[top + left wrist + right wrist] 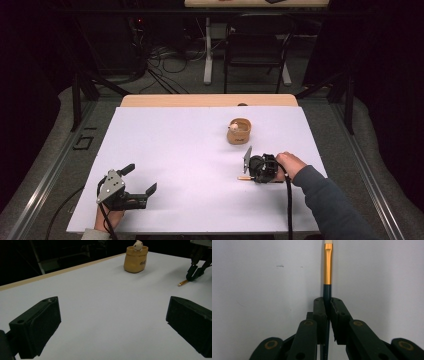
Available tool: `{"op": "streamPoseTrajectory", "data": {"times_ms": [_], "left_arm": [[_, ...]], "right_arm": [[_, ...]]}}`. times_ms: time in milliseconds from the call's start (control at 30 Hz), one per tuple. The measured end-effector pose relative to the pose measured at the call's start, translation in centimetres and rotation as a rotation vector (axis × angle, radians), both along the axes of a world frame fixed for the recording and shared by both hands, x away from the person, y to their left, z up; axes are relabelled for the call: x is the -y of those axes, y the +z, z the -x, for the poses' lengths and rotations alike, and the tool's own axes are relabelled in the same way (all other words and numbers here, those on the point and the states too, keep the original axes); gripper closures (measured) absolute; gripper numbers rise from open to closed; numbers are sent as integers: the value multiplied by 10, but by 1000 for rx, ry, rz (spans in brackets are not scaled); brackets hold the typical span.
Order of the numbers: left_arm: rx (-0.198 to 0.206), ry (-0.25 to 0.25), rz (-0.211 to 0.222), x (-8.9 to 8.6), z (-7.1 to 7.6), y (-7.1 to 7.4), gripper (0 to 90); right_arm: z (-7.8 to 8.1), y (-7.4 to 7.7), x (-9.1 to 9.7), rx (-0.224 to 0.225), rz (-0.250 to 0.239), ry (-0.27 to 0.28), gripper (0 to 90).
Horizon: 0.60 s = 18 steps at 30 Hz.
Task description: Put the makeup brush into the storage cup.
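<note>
Your right claw [327, 305] clamps a paintbrush [328, 267] low on the worktop [175, 150]; the cup [239, 131] at its 11 o'clock carries unreadable writing. Your left claw [141, 180] gapes wide, empty, bare worktop all around.

High view overhead, far; left gripper view low, shares beige cup [135, 259] [239, 131]; right gripper view close.

The brush [327, 277] I hold has a glossy gold metal ferrule and a dark smooth handle. My jaws look matt black plastic, the table cover [180, 150] smooth, matt white.
</note>
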<state>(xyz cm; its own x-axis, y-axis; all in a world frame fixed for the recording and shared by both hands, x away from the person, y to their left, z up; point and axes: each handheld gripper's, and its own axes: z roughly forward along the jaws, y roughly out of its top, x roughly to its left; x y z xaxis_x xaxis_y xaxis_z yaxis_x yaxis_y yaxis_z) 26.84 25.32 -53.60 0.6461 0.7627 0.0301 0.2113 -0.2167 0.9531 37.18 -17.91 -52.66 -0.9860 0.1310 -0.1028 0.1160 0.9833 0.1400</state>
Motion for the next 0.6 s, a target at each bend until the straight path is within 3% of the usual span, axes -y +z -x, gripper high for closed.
{"op": "streamPoseTrajectory", "data": {"times_ms": [400, 600], "left_arm": [[0, -1, -4, 0, 0, 0, 0], [-1, -2, -8, -1, 0, 0, 0]], "right_arm": [[1, 10, 12, -3, -78, -50, 831], [1, 20, 17, 21, -119, -80, 831]]}}
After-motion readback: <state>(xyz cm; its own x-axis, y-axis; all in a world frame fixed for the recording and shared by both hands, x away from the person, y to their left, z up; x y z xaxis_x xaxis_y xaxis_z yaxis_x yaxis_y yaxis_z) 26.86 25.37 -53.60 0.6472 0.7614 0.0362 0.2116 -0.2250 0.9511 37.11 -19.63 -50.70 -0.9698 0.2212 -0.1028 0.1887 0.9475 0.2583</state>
